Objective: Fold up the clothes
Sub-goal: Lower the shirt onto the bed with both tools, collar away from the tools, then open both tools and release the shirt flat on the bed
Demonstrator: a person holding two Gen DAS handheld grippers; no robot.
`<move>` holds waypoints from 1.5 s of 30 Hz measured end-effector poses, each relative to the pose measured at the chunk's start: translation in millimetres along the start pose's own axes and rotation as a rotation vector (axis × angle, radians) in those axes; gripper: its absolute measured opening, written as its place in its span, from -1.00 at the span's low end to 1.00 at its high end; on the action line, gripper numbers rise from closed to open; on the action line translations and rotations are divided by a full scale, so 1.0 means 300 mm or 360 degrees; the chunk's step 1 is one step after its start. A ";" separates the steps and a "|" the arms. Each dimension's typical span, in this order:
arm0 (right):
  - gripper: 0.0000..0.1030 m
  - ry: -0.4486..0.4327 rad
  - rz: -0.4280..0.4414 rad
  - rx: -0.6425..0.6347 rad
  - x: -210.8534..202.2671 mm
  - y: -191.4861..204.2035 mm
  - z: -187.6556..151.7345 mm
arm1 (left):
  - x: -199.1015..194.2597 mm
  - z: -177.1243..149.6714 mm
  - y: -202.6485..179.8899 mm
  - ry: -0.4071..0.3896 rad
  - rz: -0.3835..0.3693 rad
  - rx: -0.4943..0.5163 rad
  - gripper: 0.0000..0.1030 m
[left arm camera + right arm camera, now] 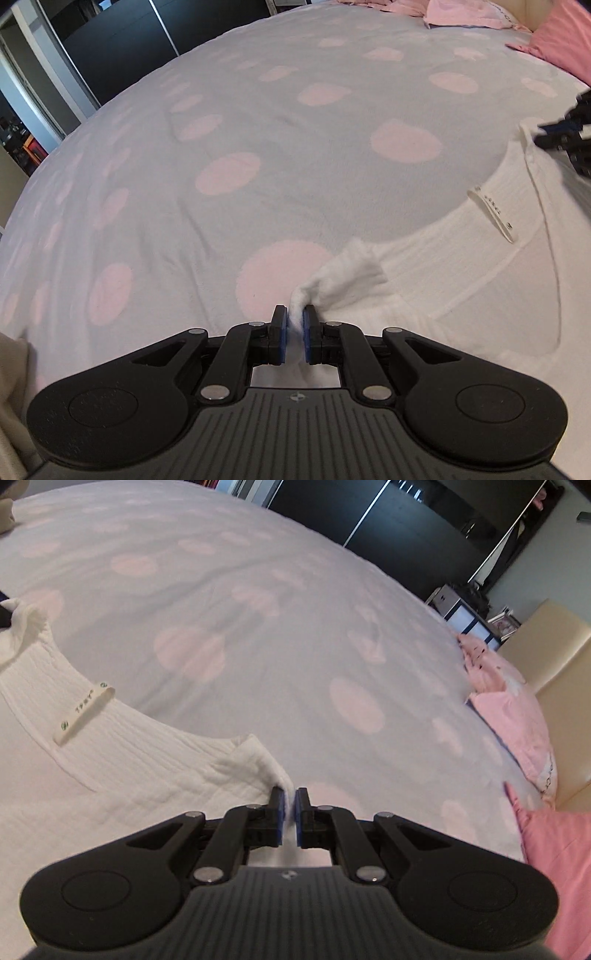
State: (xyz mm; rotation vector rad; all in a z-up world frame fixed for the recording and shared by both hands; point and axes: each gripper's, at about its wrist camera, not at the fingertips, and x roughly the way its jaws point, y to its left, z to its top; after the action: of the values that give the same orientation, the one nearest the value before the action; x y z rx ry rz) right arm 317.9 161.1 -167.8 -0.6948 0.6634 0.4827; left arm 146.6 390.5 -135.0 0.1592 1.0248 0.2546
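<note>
Your left gripper (294, 325) is clenched on one shoulder corner of the white top (480, 266); a bunched tuft of fabric stands up between the blue pads (283, 332). Your right gripper (289, 805) is clamped on the other shoulder corner — cloth pinched thin between its pads. The top lies on the bedspread (258, 129) with its neckline edge curving between the two grips and the label (493, 214) lying flat on the inner back.

Ahead of the neckline the bedspread runs wide and bare, grey with pink dots, a few shallow creases. Pink pillows (517, 720) sit along the far right edge by a cream headboard (554, 672); more pink fabric (461, 14) lies at the far end in the left view.

Beyond the bed — a dark wardrobe (406, 528) with sliding doors and a small storage unit (461, 616) near it.
</note>
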 end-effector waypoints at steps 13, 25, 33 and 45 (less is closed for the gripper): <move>-0.35 0.0033 0.0107 0.0268 -0.106 -0.130 -0.024 | -0.029 0.041 0.093 -0.0088 -0.0070 -0.0217 -0.75; -0.14 0.0119 0.0321 0.0466 -0.535 -0.198 -0.269 | -0.425 -0.251 0.234 -0.0007 -0.0142 -0.0360 -0.25; -0.05 0.0131 0.0391 0.0541 -0.820 -0.128 -0.413 | -0.676 -0.457 0.171 0.0011 -0.0148 -0.0419 -0.14; -0.02 0.0208 0.0383 0.0644 -0.982 -0.078 -0.693 | -0.771 -0.738 0.068 0.0117 -0.0152 -0.0521 0.06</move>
State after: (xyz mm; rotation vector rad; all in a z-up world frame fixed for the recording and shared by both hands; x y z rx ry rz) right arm 46.1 -57.8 -74.2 -0.2655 0.9425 0.5067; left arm -160.7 347.2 -53.0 -0.1959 1.0464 0.3393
